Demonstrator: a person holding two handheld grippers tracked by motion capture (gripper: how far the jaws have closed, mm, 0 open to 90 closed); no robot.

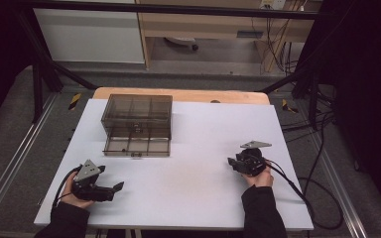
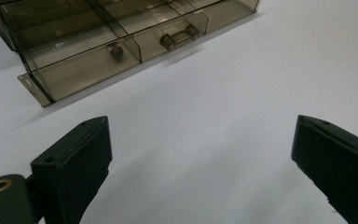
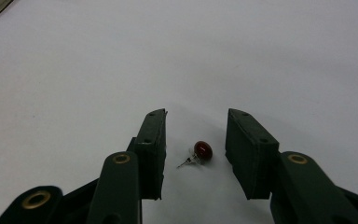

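We see the earring (image 3: 199,153) lying on the table (image 1: 193,148) between the right gripper's (image 3: 195,135) jaws, touching neither. The drawer box (image 1: 137,125) sits ahead of the left gripper (image 1: 110,188), well apart.

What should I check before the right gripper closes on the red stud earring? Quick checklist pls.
1. Earring lies between the right gripper jaws: ok.
2. Pads touching it: not yet, gaps both sides.
3. Earring centred: roughly, ok.
4. Post orientation: points toward one jaw; grip hold cannot tell.
5. Drawer of the smoky organizer box pulled open: ok.
6. Left gripper open, away from the drawer: ok.
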